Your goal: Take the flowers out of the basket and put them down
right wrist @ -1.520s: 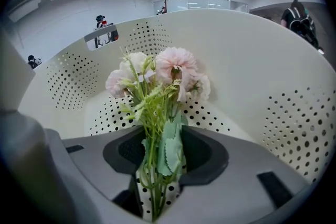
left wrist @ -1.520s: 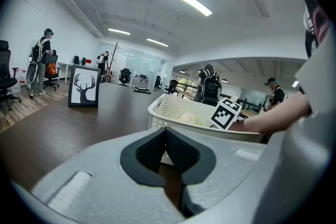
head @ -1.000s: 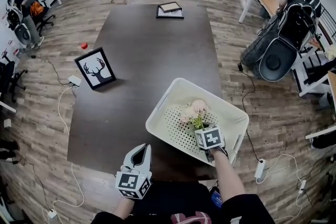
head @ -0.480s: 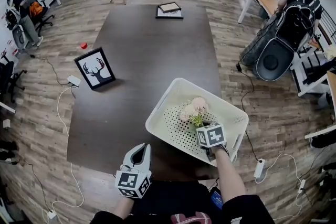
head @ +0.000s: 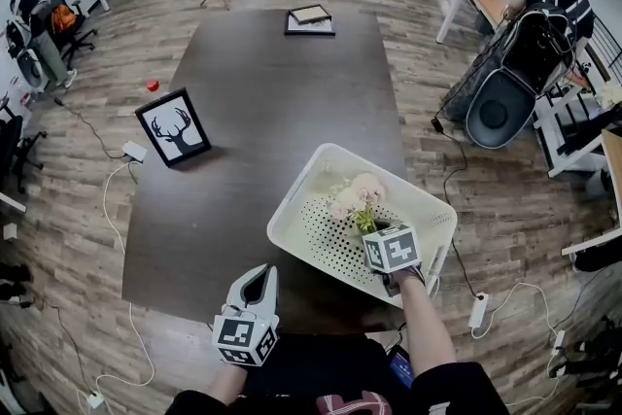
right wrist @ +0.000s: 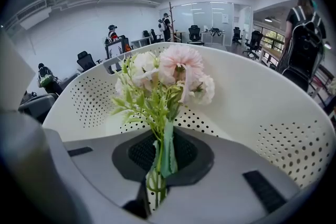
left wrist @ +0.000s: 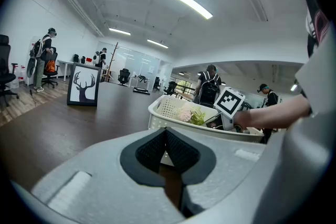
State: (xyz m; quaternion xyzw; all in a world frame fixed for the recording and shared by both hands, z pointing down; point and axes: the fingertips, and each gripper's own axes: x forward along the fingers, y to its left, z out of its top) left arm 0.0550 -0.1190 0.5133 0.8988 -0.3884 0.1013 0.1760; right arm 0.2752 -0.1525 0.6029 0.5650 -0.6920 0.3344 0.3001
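Observation:
A bunch of pale pink flowers (head: 358, 197) with green leaves and stems sits inside the white perforated basket (head: 309, 178) at the table's near right. My right gripper (head: 378, 236) reaches into the basket from the near side and is shut on the green stems (right wrist: 161, 160); the blooms (right wrist: 173, 68) stand up just beyond the jaws. My left gripper (head: 255, 284) hovers over the table's near edge, left of the basket, shut and holding nothing. From the left gripper view the basket (left wrist: 173, 122) and the flowers (left wrist: 190, 114) lie ahead to the right.
A framed deer picture (head: 175, 127) leans at the dark table's (head: 262, 92) left side, and stacked frames (head: 311, 18) lie at the far end. A red object (head: 153, 85), cables and a power strip (head: 477, 311) are on the wooden floor. Chairs, desks and people stand around the room.
The right gripper has shifted slightly within the basket, still shut on the flower stems. The left gripper has stayed in place.

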